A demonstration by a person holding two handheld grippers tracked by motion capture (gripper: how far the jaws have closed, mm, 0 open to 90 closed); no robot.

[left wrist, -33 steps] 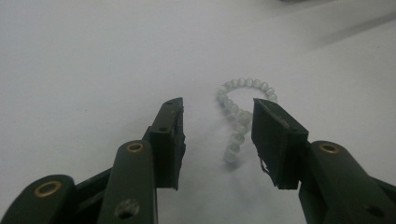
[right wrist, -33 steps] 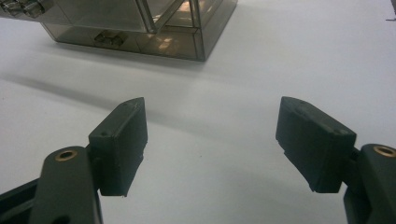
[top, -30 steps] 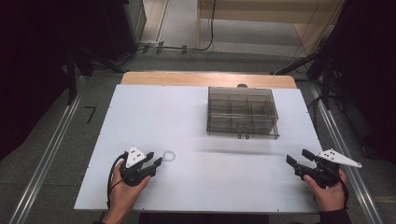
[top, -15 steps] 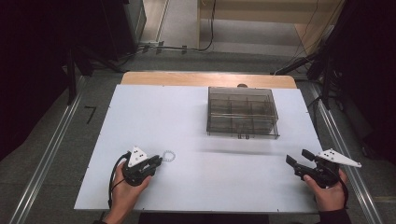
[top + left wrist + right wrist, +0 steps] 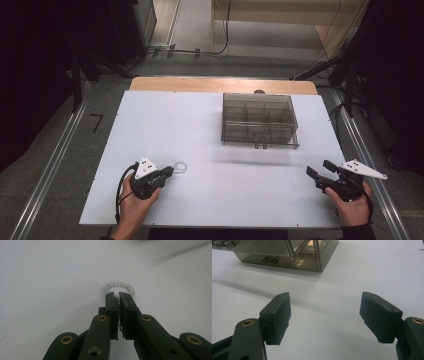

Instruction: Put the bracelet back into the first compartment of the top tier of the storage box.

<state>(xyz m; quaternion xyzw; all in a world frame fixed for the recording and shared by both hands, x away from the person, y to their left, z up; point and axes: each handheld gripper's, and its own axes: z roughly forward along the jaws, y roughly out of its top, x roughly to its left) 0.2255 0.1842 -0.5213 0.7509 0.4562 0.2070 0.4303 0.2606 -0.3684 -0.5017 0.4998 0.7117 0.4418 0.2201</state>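
One bead ring pinched at left tongs' closed tips.

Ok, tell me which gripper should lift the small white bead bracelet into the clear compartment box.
Left. The left gripper already has its jaws closed at the white bead bracelet; the right gripper sits open, far across the table.

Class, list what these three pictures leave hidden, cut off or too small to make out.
1. Bead ring: its near side is hidden behind the left gripper tips in the left gripper view.
2. Box: cut off by the top edge in the right gripper view.
3. Box compartments: contents too small and dim to tell from the high view.
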